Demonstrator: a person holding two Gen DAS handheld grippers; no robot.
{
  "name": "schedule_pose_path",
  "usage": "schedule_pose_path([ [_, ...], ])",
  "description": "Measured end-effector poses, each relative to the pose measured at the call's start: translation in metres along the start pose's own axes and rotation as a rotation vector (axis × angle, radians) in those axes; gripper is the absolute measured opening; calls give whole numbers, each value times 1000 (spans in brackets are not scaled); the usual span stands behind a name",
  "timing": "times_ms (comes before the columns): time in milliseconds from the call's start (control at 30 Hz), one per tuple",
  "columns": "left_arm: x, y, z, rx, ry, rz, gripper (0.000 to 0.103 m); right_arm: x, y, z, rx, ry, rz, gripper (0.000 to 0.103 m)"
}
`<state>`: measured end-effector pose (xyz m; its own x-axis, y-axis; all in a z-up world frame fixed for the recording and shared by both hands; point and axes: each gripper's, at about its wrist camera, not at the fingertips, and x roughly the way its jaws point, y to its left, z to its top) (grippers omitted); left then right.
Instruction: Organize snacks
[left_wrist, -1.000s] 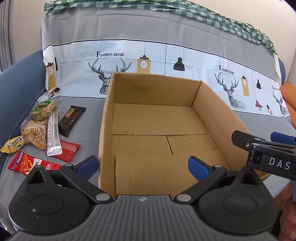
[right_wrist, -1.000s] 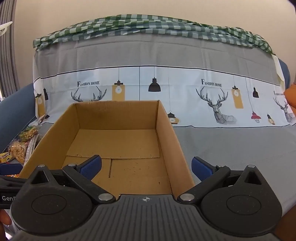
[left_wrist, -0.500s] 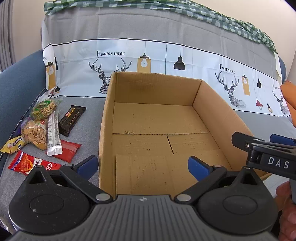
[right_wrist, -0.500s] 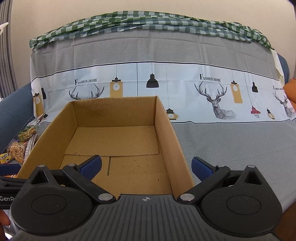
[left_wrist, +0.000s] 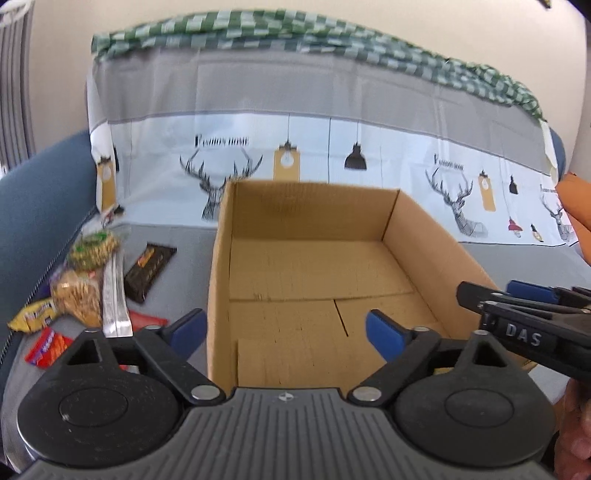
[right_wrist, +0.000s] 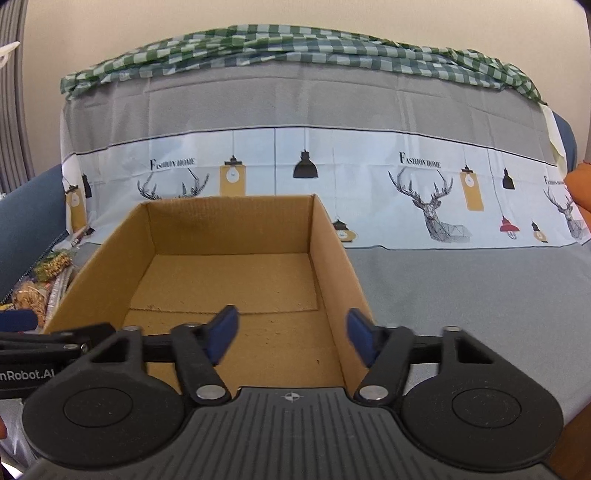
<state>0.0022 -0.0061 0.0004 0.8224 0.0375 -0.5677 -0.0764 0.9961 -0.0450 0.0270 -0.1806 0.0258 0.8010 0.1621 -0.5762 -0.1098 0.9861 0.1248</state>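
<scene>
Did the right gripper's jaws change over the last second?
Yes. The right gripper has narrowed its jaws: its left finger, formerly near the cardboard box's left wall, now sits mid-floor. It remains open, holding nothing.

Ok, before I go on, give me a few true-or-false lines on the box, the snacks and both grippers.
1. The cardboard box has snacks in it. False: it is empty.
2. The snacks lie left of the box. True.
3. The left gripper holds a packet. False: it is open and holds nothing.
4. The right gripper is open, above the box's near end. True.
5. The dark chocolate bar lies on the grey cloth. True.
</scene>
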Motion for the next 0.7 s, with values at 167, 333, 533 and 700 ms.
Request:
schedule_pose_path([
  [167,-10,12,3,-9,-2,-39,51,-4,15,3,-10,-25,27,58],
  [333,-23,34,9,-55,-8,-117,30,-9,40,7,-34,-46,56,57],
  [533,-32,57,41,-7,4,-182,30,-17,72,12,-44,-71,112,42],
  [700,-28,95,81,34,-71,-138,24,-20,99,15,-35,-81,177,40],
])
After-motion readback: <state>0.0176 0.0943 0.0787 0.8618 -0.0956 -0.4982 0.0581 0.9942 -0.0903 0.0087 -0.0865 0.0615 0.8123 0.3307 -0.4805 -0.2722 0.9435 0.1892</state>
